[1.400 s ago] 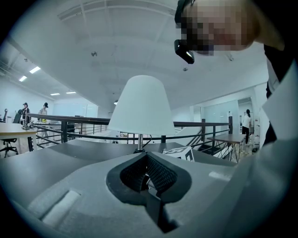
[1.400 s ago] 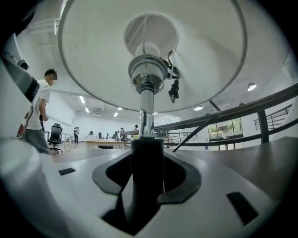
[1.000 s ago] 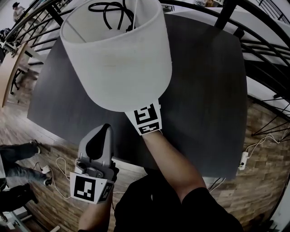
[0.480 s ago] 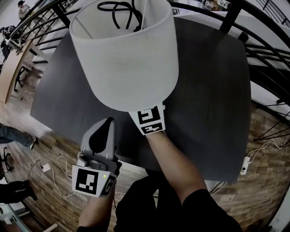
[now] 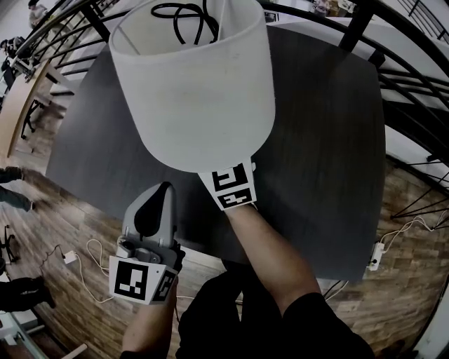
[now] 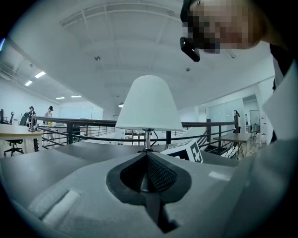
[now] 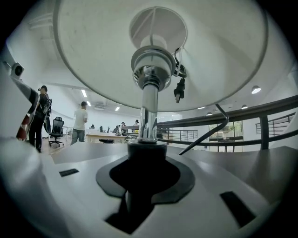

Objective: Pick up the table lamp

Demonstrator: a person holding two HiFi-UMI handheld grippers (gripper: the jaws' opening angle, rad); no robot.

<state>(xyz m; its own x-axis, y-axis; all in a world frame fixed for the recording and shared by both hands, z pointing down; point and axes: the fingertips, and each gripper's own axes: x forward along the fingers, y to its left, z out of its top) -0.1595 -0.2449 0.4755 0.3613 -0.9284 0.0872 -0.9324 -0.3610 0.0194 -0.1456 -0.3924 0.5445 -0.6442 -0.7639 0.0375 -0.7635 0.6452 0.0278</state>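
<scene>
The table lamp has a white shade [image 5: 196,84] and a chrome stem [image 7: 149,111] on a black lower post [image 7: 146,155]. It stands on the dark table [image 5: 330,140]. My right gripper [image 7: 145,162] points level under the shade; its jaws have just been closing and now grip the black post. In the head view only its marker cube [image 5: 231,186] shows below the shade. My left gripper [image 5: 160,200] hangs off the table's near edge, shut and holding nothing. It faces the lamp [image 6: 149,104] from a short way off.
A black cable [image 5: 184,17] lies coiled beyond the shade's top. Dark metal railings [image 5: 403,77] run along the far and right sides of the table. Wood floor lies below, with a power strip [image 5: 375,256] and cords. People stand at desks in the distance [image 7: 81,122].
The lamp and my right gripper have kept their place. My left gripper has barely shifted. A person's legs on the floor at the left have moved away.
</scene>
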